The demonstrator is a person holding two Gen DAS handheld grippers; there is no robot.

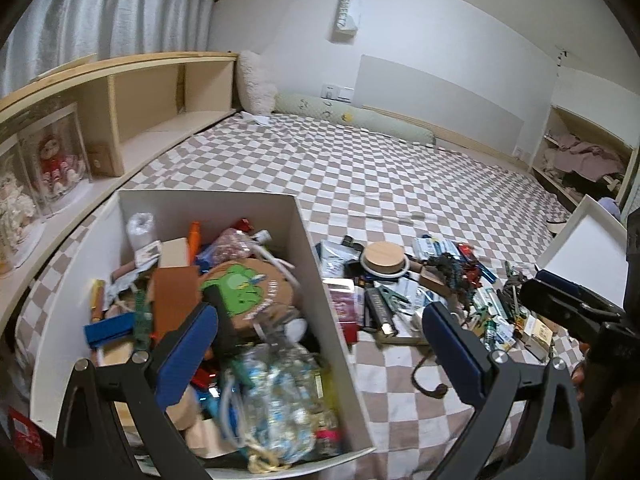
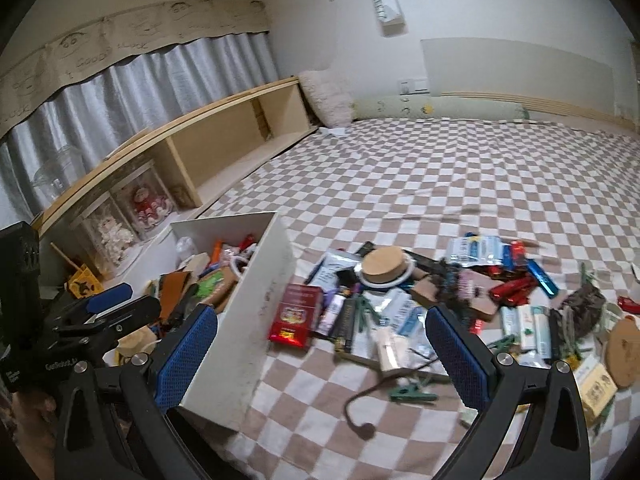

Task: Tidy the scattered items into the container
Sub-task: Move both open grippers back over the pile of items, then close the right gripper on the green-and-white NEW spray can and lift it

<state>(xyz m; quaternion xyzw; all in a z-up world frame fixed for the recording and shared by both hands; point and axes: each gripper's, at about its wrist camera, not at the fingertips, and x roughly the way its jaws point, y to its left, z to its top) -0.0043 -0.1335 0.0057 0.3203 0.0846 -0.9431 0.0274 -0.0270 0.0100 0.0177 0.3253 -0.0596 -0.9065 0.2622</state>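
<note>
The left hand-held gripper hangs over the near right corner of the white box, its blue-padded fingers spread wide with nothing between them — one finger above the box's contents, the other above the bedspread outside the wall. The box sits on a bed covered in a brown-and-white checked bedspread and is already piled high: a round brown pouch with a green cartoon figure, a blue block, an orange tube, and a clear crinkly bag (blurred, so its contents cannot be made out).

The right hand-held gripper is also wide apart and empty, hovering over the bedspread just right of the box's wall. Ahead of it lies the scattered heap: a red packet just beside the box, a round wooden lid resting on a white ring, a green clip and a dark curled cord nearest the camera, red and blue small items farther right.

A wooden shelf runs along the bed's left side — dolls in clear cases stand on it.
</note>
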